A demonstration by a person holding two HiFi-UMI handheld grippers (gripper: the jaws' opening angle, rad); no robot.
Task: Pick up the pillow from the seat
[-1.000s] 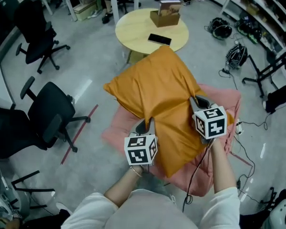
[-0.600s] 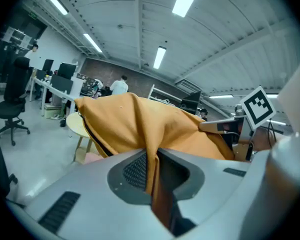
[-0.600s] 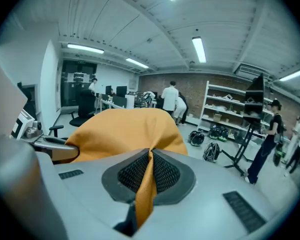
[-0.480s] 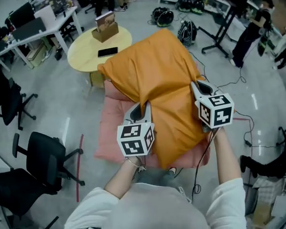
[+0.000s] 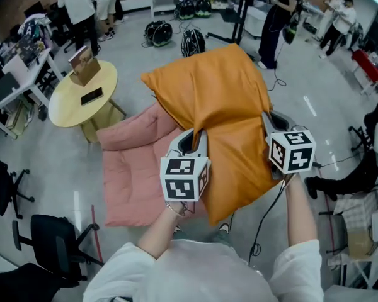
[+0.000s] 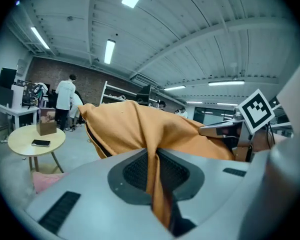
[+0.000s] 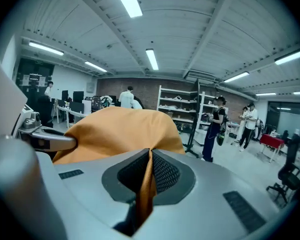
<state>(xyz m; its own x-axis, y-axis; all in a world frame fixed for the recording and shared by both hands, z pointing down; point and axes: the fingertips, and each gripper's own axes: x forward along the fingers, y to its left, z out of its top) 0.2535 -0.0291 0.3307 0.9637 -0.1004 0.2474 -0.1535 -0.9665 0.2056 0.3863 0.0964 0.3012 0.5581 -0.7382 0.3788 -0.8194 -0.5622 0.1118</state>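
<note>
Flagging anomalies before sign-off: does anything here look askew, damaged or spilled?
Nothing stands out. The orange pillow is bunched only where the left gripper and right gripper pinch its fabric; the pink seat below looks intact.

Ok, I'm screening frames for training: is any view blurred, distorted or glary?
Head view: little blur, evenly lit, edges bowed. Left gripper view: heavy fisheye, dark corners, pillow sharp, ceiling lamps blown out. Right gripper view: same fisheye and bright lamps.

The left tongs (image 5: 193,138) and right tongs (image 5: 268,121) pinch the orange pillow (image 5: 217,99), held up over the pink seat (image 5: 131,184).
</note>
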